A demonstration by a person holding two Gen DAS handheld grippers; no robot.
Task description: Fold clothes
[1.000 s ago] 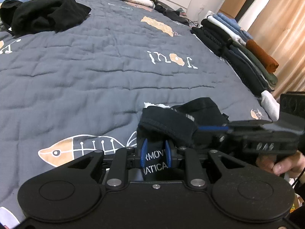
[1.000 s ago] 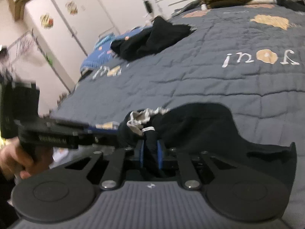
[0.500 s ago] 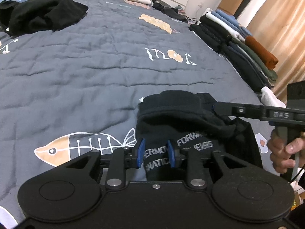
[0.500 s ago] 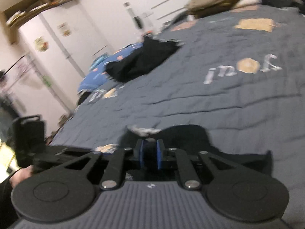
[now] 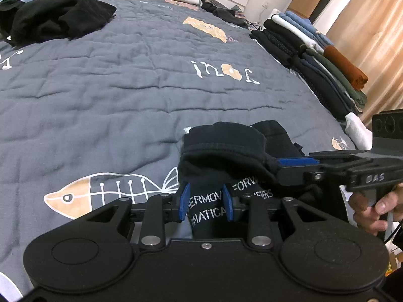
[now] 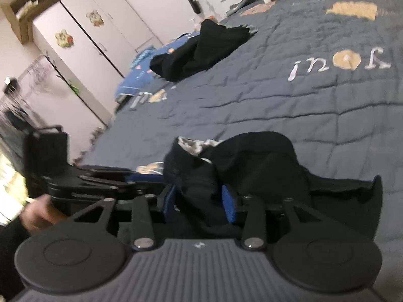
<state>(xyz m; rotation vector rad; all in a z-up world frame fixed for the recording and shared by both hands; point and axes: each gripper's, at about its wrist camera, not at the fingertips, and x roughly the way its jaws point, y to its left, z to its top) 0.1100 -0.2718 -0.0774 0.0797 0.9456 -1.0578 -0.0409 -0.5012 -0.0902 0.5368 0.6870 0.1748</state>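
left of the left tongs [image 5: 206, 202] the grey quilt [image 5: 100, 105] lies bare but for a printed fish, with a loose heap of black clothes [image 5: 58, 17] far ahead on that side. between the left tongs' blue pads sits the black garment [image 5: 221, 151] with white lettering, a printed fold pinched there, so this pair grips it; the rest of the cloth bunches just ahead and to the right. the likely trouble is that the bundle, only partly folded by the look of it, slumps open if this hold slackens. further right, the right tongs [image 6: 199, 196] have their jaws opening, dark cloth lying between the pads without being pressed as far as the blurred view shows; the released fold could spring back, or snag on a pad and be dragged askew as they pull away. right of both, well apart, the row of folded clothes [image 5: 322, 58] lines the bed's edge.
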